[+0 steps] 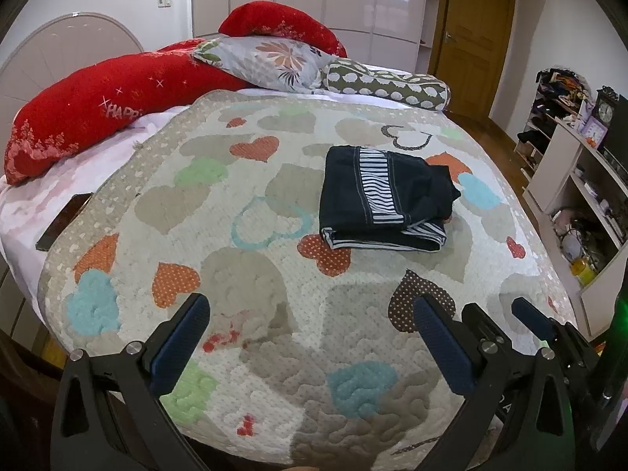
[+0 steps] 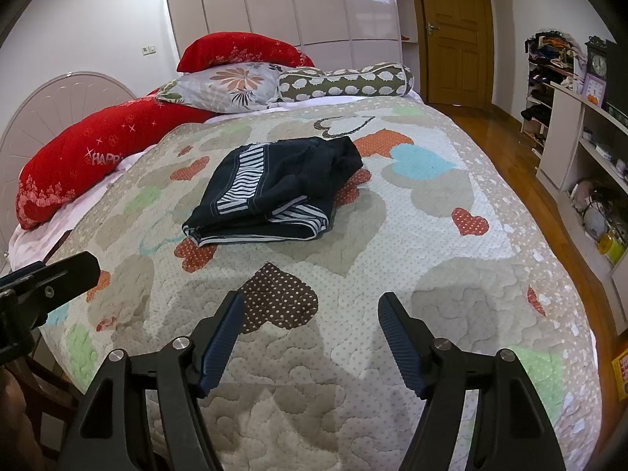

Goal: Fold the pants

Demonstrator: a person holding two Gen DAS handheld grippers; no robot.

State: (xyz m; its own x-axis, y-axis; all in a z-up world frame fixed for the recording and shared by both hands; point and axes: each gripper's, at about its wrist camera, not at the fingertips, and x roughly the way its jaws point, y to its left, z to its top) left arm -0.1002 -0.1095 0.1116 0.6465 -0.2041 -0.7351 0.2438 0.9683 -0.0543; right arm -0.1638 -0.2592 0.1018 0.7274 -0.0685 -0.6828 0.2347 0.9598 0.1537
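**Folded pants lie on the bed, both claws empty**

The dark navy pants with striped white panels (image 2: 271,192) lie folded on the quilted heart-pattern bedspread (image 2: 392,235). The left gripper (image 1: 314,314) and the right gripper (image 2: 310,314) hang wide apart above the near edge, holding nothing, well apart from the pants.

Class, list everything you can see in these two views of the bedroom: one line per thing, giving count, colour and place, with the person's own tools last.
pants: one, dark navy with striped panels, folded, on the quilt
quilt: one, cream with coloured hearts, covering the bed
red pillows: two, red, at the head of the bed
floral pillow: one, grey with flowers, between the red ones
bolster: one, olive with white spots, beside the floral pillow
door: one, wooden, far wall
clock: one, dark, on the shelving at right
left claw: one, black with blue pads, open, empty
right claw: one, black with blue pads, open, empty
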